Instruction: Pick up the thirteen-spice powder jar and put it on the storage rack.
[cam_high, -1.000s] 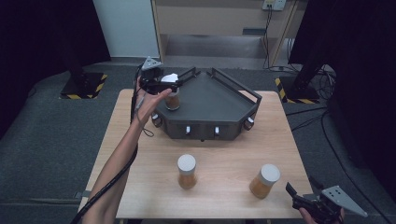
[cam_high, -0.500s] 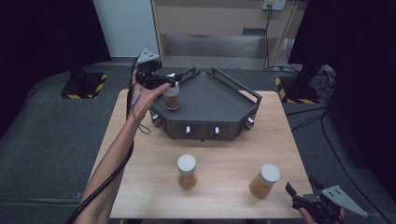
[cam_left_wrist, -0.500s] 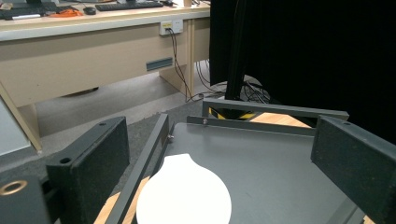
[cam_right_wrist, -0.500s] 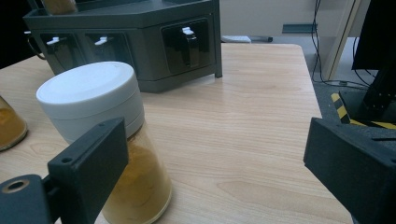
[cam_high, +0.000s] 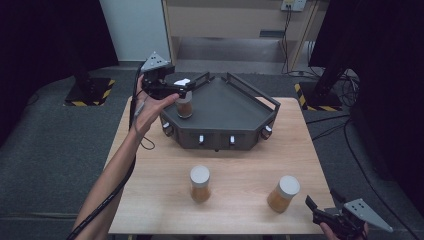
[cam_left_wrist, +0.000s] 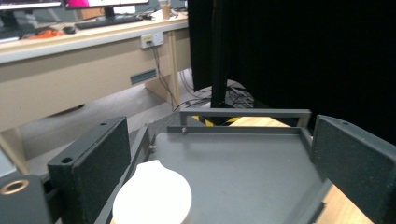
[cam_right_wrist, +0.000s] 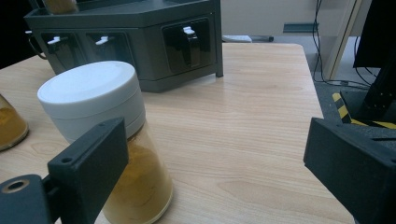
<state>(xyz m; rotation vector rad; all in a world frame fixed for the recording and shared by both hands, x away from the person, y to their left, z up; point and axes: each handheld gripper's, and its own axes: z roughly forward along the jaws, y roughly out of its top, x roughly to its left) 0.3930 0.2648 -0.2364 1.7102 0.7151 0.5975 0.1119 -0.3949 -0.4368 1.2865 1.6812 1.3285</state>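
At the far left of the bench (cam_high: 150, 165) we see the left tool (cam_high: 167, 86) held over the left corner of the dark grey tray (cam_high: 235, 107), its jaws spread wide and released, with nothing pinched between them. Just under it stands a jar (cam_high: 184, 106) of amber contents on the tray's floor, close to the left rail; in the left gripper view its white lid (cam_left_wrist: 152, 198) sits low beside the left jaw, and it appears to be free of both pads, though the jar's body is cut off at the bottom edge, so we cannot be sure of the gap. Moving right, a second jar (cam_high: 200, 183) with a white lid stands upright on the bare wood in front of the tray, well apart from either tool. Further right stands a third jar (cam_high: 283, 194), also white-lidded and amber-filled, near the front edge of the bench. At the far right corner we find the right tool (cam_high: 312, 206), jaws open and empty, pointing toward that third jar; in the right gripper view the jar (cam_right_wrist: 109, 140) stands just behind the left jaw and apart from the right jaw.
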